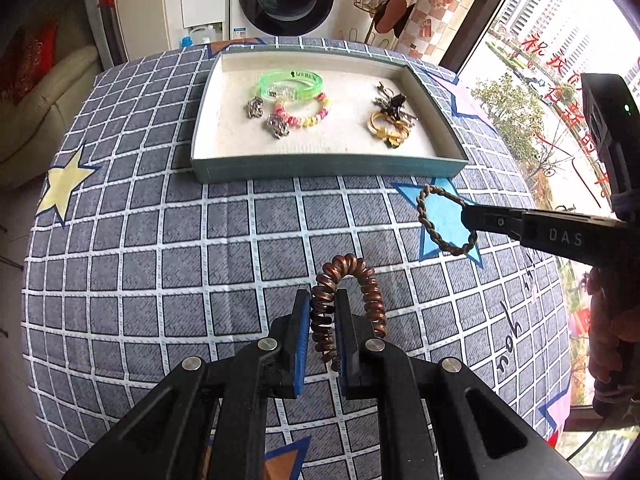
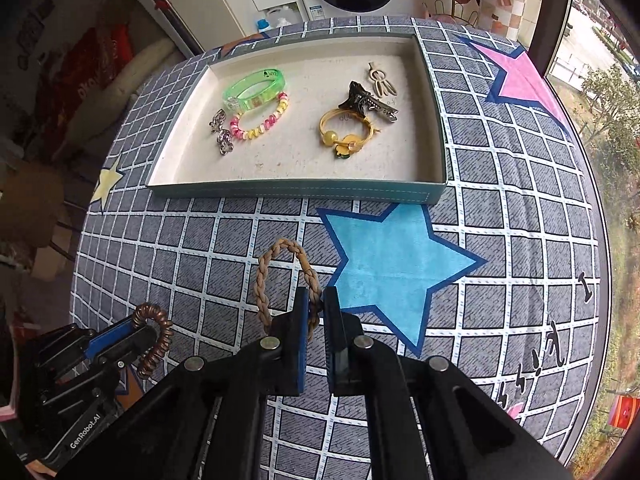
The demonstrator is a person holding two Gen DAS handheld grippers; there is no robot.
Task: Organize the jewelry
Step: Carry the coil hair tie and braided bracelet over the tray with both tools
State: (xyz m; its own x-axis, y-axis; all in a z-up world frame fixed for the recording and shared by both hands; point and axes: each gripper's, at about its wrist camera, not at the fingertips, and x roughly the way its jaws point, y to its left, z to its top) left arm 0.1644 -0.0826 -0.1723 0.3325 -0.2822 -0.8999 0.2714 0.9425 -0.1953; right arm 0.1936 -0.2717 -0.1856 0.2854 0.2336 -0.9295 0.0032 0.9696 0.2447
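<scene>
In the left wrist view, the left claw at bottom centre is clenched on a copper spiral hair tie, held above the checked tabletop. At middle right, the right claw grips a braided bracelet over a blue star. The tray in the upper centre holds a green bangle and a beaded bracelet.

In the right wrist view, the right claw at bottom centre pinches the braided bracelet, which loops upward. At lower left, the left claw holds the copper spiral hair tie. The tray sits in the upper centre, with a gold ring inside.
</scene>
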